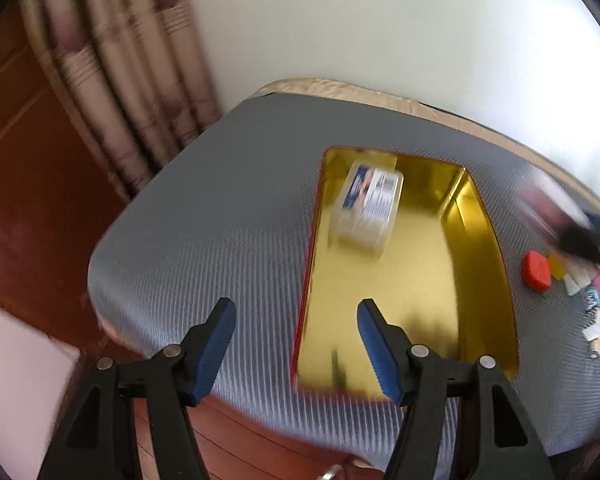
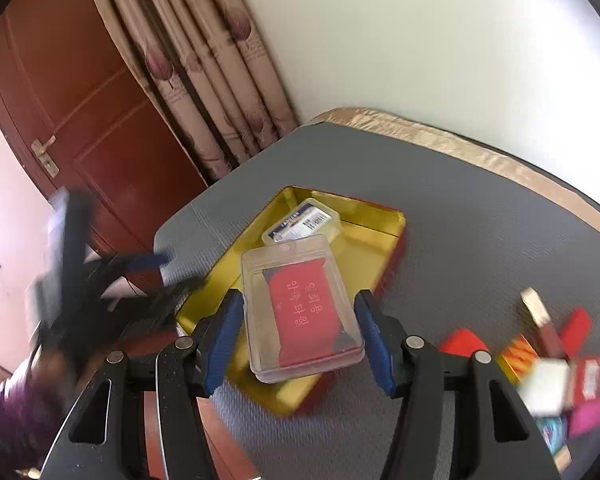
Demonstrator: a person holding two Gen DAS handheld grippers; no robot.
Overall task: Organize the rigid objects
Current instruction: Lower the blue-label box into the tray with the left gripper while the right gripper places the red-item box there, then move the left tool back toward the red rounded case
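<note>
Right wrist view shows the right gripper (image 2: 300,336) clamped on a clear plastic case with a red card inside (image 2: 302,312), carried above the near end of the gold tin (image 2: 384,236), where a labelled clear box (image 2: 302,222) already lies ahead of the fingers. Off to its right a heap of small loose items (image 2: 548,376) waits on the grey mat (image 2: 480,220). Beside it, the left gripper (image 1: 298,340) hangs open and empty, its jaws straddling the tin's near corner. I'd worry that a hasty release tips the case onto the tin's rim, or onto the box.
</note>
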